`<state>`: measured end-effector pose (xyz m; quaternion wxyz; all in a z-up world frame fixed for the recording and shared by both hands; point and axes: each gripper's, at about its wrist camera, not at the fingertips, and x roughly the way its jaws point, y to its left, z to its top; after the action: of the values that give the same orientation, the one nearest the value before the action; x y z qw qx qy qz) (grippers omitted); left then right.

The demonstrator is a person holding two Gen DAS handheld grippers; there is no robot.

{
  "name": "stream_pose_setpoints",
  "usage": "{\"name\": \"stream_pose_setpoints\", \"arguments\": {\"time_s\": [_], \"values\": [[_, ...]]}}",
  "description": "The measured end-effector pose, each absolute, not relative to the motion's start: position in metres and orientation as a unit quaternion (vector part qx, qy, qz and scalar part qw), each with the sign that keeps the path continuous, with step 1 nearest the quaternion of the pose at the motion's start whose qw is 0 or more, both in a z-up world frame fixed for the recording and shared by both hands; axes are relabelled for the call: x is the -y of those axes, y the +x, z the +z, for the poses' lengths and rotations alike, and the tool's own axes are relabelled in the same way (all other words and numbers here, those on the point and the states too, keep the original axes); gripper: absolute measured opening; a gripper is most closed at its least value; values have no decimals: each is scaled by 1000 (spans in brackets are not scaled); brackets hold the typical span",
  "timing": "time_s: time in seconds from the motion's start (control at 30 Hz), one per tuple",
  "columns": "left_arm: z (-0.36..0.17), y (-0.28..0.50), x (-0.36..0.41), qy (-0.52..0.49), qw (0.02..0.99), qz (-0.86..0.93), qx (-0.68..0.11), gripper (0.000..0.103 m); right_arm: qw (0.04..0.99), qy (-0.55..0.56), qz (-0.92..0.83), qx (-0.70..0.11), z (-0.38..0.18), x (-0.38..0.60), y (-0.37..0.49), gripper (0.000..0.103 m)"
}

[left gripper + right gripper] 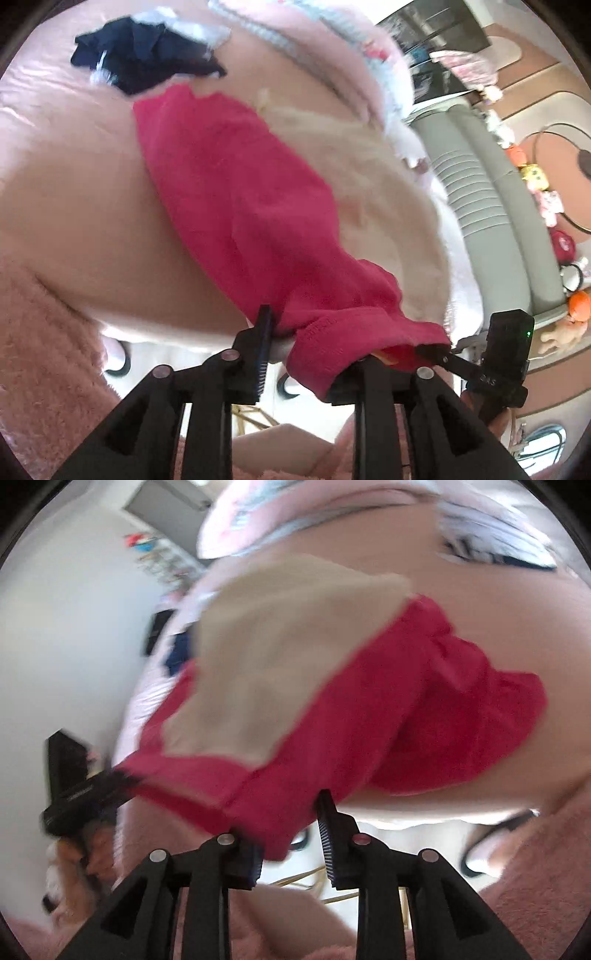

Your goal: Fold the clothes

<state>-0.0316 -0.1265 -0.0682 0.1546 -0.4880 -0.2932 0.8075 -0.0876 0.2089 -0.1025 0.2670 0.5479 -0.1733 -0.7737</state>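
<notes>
red garment (pixel 236 206) laid on bed (pixel 74 192) | both tongs spread, hem between, unpinched | dark pile (pixel 140 55) at 11 o'clock unfolded

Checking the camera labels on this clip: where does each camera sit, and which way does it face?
Left wrist: on the left gripper, facing along its fingers over the bed; the right gripper shows.
Right wrist: on the right gripper, facing the same bed; the left gripper shows.
Shared: the red garment, the cream cloth.
</notes>
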Motion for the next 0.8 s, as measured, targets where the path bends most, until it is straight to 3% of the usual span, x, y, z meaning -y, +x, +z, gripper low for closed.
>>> {"name": "stream_pose_setpoints", "arguments": {"time_s": [0.07, 0.13, 0.23, 0.4, 0.5, 0.57, 0.67, 0.8], "values": [[-62, -32, 132, -470, 185, 803, 316, 32, 288, 533, -776, 176, -90, -207, -82, 37], [-59, -28, 134, -453, 216, 794, 344, 33, 298, 525, -773, 193, -83, -210, -78, 42], [-61, -37, 138, -448, 229, 783, 366, 34, 309, 521, -758, 240, -76, -216, -75, 43], [-76, -34, 132, -450, 239, 766, 392, 34, 197, 537, -758, 311, -89, -232, -76, 43], [-73, -32, 134, -438, 276, 754, 404, 35, 136, 530, -785, 289, -94, -241, -76, 43], [-70, -37, 133, -439, 334, 722, 417, 52, 96, 532, -799, 263, -97, -238, -81, 44], [-64, -35, 138, -435, 338, 729, 406, 53, 102, 523, -815, 228, -107, -225, -102, 43], [-66, -40, 150, -424, 272, 758, 414, 53, 113, 561, -811, 122, -128, -185, -137, 43]]}}
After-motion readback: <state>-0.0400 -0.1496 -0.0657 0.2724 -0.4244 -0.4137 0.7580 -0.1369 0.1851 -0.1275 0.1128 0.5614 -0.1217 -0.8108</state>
